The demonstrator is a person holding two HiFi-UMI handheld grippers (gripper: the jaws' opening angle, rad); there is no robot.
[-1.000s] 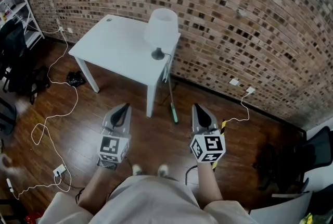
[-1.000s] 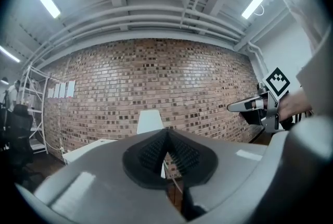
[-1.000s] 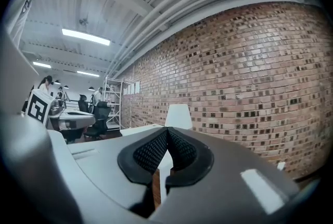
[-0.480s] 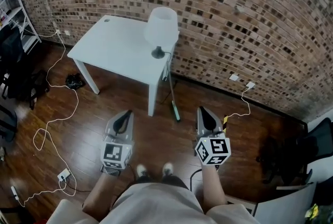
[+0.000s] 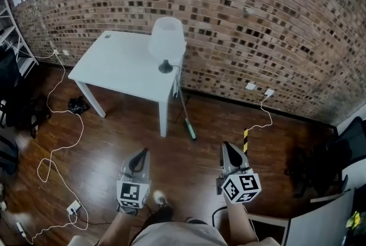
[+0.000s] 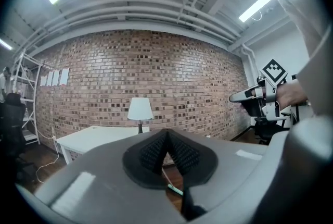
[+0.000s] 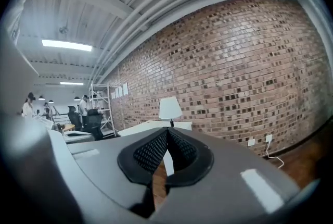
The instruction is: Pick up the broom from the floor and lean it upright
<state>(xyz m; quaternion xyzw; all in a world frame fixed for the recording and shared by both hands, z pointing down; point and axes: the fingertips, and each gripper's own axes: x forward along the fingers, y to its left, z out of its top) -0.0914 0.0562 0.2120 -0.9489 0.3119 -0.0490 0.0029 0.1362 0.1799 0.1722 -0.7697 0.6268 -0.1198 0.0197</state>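
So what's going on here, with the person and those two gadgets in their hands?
A person stands on the wood floor with a tool in each hand. The left tool and right tool are both shut and hold nothing. Ahead of them, the broom stands with its green head on the floor and its thin handle leaning up by the corner of the white table, under the lamp. Neither tool touches the broom.

a white worktop [image 5: 117, 62] stands on the dark wooden floor [image 5: 189, 162], with a white-shaded lamp [image 5: 166, 39] at its right end. a broom [image 5: 184, 113] rests its green head on the floor beside the worktop's leg, handle tilted up against the worktop. a white cable [image 5: 57, 147] loops to a power strip [image 5: 73, 207].
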